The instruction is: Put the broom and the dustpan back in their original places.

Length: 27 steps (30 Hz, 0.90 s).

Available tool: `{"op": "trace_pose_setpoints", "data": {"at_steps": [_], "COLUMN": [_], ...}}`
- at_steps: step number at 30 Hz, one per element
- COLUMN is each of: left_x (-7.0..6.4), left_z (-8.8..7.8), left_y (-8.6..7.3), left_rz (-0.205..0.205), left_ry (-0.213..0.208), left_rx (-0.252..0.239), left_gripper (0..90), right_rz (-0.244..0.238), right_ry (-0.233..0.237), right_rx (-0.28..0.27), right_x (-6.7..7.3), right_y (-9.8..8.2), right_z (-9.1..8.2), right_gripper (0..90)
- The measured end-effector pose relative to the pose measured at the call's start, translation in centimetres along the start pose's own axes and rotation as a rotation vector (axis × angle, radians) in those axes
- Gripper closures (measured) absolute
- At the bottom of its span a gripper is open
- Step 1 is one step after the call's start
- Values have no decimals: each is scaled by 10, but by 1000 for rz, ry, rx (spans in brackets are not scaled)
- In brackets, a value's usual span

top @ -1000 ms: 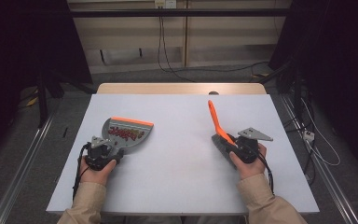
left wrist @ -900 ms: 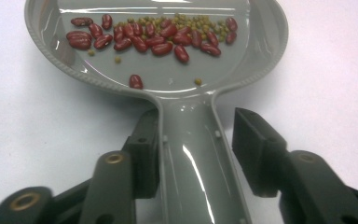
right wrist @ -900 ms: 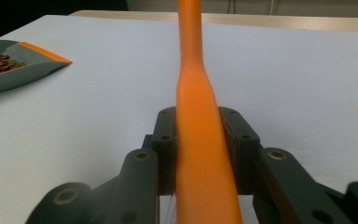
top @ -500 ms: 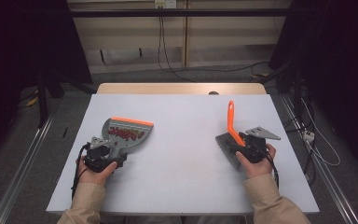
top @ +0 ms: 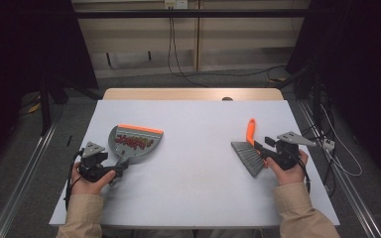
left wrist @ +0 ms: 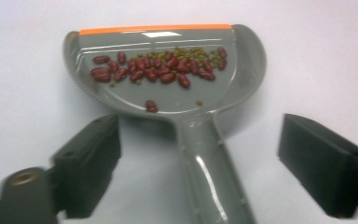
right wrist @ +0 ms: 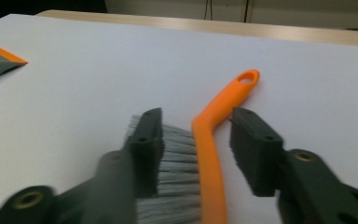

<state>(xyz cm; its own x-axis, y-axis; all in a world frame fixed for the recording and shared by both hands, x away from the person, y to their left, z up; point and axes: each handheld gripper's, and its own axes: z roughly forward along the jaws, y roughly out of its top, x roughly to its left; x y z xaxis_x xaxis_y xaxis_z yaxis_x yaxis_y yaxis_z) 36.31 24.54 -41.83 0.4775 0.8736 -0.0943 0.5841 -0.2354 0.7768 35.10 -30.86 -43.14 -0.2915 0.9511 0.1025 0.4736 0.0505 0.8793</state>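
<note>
White table (top: 193,188) in a dim room; both grippers' jaws spread.

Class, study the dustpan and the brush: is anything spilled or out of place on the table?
Nothing stands out. The beans all sit inside the dustpan, none on the table, and the brush lies flat between the right tongs.

— What lies past the white desk (top: 198,198)?
— A wooden strip (top: 193,93) along its far edge, at upper centre.
— And beyond?
— Black cables (top: 171,47) hanging down the pale wall (top: 129,44), top centre.
</note>
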Motion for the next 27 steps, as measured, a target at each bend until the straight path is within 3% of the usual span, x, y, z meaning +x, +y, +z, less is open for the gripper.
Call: {"op": "trace_pose_setpoints", "data": {"at_steps": [2, 3, 4, 5, 8, 12, 15, 19, 25, 27], "left_x": [5, 8, 11, 14, 21, 19, 10, 5, -1, -1], "left_z": [-3, -5, -8, -12, -17, -11, -6, -2, 2, 2], "left_y": [-1, -1, -2, -2, -6, -16, -20, -21, -21, -20], "left_rz": [-3, 9, -8, -20, -30, -17, 9, 10, 21, 21], "left_ry": [-9, -14, 11, 8, 29, -10, -43, -67, -82, -80], "left_rx": [1, 2, -15, -22, 13, 85, 115, 131, 117, 127], "left_gripper": [327, 446, 523, 565, 743, 887, 900, 900, 900, 886], "right_rz": [-23, -42, -63, -80, -97, -131, -141, -173, -148, -131], "right_ry": [-37, -44, -53, -68, -84, -119, -115, -118, -124, -93], "right_rx": [21, 31, 41, 54, 84, 123, 151, 178, 192, 197], "right_x": [-5, -7, -9, -10, -14, -15, -12, -5, -8, -7], "right_y": [-2, -3, -4, -5, -9, -12, -14, -19, -22, -23], "right_z": [-1, -1, -1, -1, 1, 2, 4, 8, 5, 6], "right_gripper": [679, 725, 757, 791, 863, 900, 900, 900, 900, 900]}}
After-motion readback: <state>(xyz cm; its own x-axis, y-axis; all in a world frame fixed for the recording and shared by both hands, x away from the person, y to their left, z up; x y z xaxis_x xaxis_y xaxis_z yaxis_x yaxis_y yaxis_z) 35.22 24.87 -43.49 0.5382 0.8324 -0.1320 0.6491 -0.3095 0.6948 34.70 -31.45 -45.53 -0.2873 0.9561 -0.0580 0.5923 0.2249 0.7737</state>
